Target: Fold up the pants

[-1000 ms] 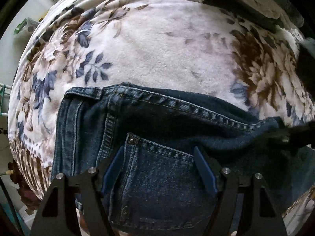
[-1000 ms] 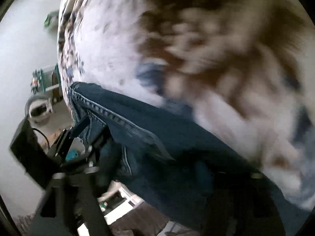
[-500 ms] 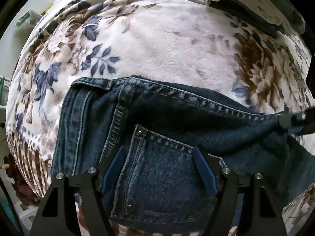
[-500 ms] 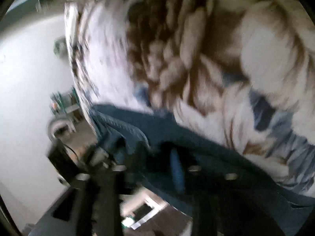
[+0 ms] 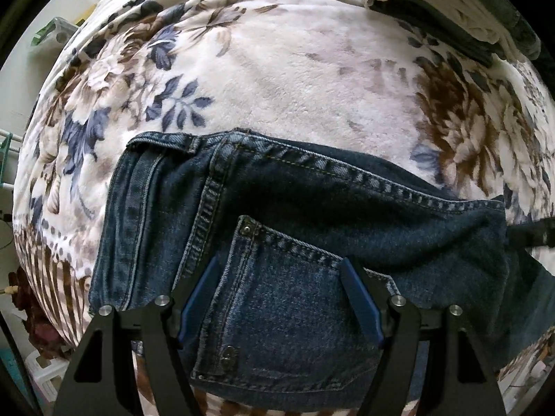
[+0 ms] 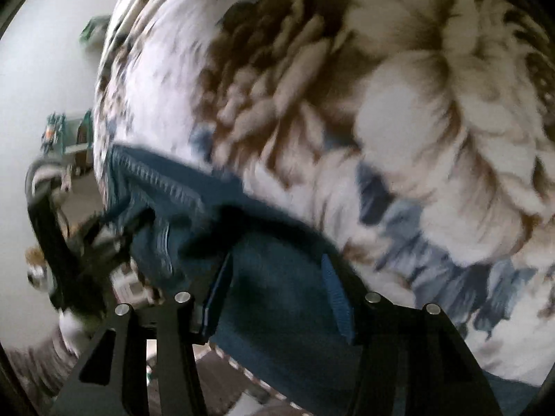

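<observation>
Dark blue jeans (image 5: pixel 312 215) lie folded on a floral fleece blanket (image 5: pixel 277 76), waistband and a back pocket (image 5: pixel 284 298) up. My left gripper (image 5: pixel 281 277) is open and hovers just over the back pocket, its blue pads on either side of it. My right gripper (image 6: pixel 274 274) is open over the right part of the jeans (image 6: pixel 277 298); its view is motion-blurred. The right gripper's tip shows at the right edge of the left wrist view (image 5: pixel 530 234), at the jeans' folded edge. The left gripper also shows in the right wrist view (image 6: pixel 79 242).
A stack of folded dark and white clothes (image 5: pixel 451 3) lies at the far right of the blanket. The bed's edge drops off at the left, with a green plastic box (image 5: pixel 52 34) and a white basket (image 5: pixel 38 374) on the floor beyond.
My right gripper has swung and opened, now over the jeans' right part. My left gripper has drawn back slightly, so more of the pocket and jeans shows.
</observation>
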Demonstrator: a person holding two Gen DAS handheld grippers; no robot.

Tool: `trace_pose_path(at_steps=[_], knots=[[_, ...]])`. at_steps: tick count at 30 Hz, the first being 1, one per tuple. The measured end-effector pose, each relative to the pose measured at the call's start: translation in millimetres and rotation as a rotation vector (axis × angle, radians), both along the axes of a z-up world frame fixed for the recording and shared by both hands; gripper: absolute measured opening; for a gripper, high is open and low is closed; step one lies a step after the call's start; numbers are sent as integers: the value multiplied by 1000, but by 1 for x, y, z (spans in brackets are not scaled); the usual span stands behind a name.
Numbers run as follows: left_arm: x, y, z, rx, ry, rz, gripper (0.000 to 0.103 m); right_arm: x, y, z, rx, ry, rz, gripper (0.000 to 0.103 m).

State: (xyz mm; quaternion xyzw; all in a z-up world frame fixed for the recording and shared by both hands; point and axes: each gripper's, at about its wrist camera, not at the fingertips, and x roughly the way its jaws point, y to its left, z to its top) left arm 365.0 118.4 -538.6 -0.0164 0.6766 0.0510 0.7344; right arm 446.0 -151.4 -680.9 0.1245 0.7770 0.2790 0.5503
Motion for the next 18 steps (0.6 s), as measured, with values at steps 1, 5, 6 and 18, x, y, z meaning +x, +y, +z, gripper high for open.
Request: trace_pose_path(at_steps=[1,5,6,18], knots=[[0,-1,-1,3,0,-1,70,-4,6,2,-2,-25,30,44],[0,-4,-1,11,1,-11,70,-20,23,7,-116,-144,164,5],[0,-3,-1,11,3,-10,70,-24,23,12,-121,-174,177,4],[1,-3,-2,15,7,-8,70,-33,10,35,125,-35,209,41]])
